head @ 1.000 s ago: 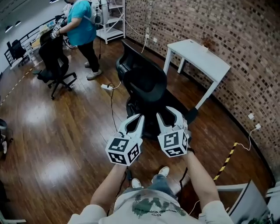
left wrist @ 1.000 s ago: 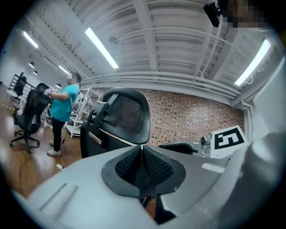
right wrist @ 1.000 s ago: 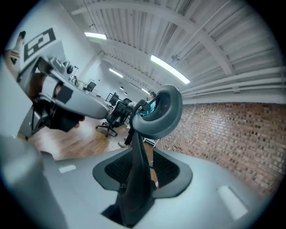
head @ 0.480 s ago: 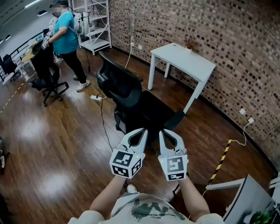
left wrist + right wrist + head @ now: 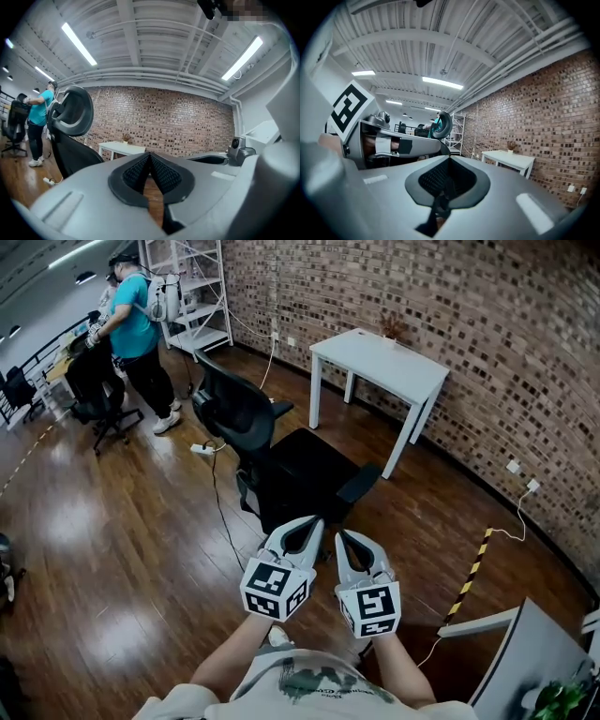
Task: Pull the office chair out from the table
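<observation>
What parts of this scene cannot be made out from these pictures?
- Office chair base: head view, mostly hidden under its seat.
- Small item on the white table: head view, too small to identify.
- Grey panel: head view, cut by the lower right edge.
- Chair's lower part: left gripper view, behind the left gripper.

**Counts: three chairs, one table, one shelf unit, one bystander, two grippers.**

Three black office chairs are in the head view: one large black office chair [image 5: 281, 460] at centre, a second chair [image 5: 101, 395] at upper left, and a third chair [image 5: 19, 387], small at the far left edge. There is one white rectangular table [image 5: 380, 360] at upper centre-right, one white metal shelf unit [image 5: 187, 287] at the top, and one person in a teal shirt [image 5: 131, 324] at upper left. One white power strip [image 5: 202, 449] lies left of centre. Two white wall sockets [image 5: 511, 467] sit at right. There are two yellow-and-black striped tape lines, one [image 5: 472, 573] at lower right and one faint at the left edge. At bottom centre are two grey grippers, the left gripper [image 5: 312, 522] and the right gripper [image 5: 342, 536], each with one marker cube.
</observation>
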Demonstrator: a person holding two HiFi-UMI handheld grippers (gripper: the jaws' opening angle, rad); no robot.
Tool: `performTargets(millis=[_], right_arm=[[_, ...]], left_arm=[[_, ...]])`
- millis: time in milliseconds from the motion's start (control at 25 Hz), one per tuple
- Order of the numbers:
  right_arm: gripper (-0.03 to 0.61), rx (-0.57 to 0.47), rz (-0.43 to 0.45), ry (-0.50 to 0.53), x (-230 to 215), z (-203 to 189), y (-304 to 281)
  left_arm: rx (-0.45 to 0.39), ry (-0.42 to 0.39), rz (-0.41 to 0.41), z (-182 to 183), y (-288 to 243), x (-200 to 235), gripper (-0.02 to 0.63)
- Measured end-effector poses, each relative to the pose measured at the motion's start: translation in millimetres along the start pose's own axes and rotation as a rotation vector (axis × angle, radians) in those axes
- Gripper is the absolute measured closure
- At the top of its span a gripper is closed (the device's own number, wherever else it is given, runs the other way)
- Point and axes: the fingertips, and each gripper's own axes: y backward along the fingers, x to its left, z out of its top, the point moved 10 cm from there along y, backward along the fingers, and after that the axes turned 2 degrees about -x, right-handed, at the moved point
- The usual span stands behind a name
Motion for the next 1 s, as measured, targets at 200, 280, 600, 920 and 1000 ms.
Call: performTargets(millis=[200, 280, 600, 920, 1000], right_arm=[[0.578, -0.001, -0.012, -0.016, -7, 2, 30], [0.578, -0.002, -0.015, -0.025, -9, -1, 41], [0.578, 0.001, -0.018, -0.04, -10, -12, 66], [0.578, -0.008, -0.011, -0.045, -5, -23, 86], [0.578, -0.012, -0.01, -0.047, 2, -31, 93]], left_arm=[[0.027, 0.011, 0.006, -4, 6, -23, 0.601], [0.029, 0.008, 0.01, -6, 9, -32, 0.601], [0.032, 0.006, 0.004, -17, 17, -55, 0.601], [0.04, -0.012, 0.007, -28, 29, -73, 0.6], [0.038, -0.017, 0.005, -36, 37, -77, 0.6]])
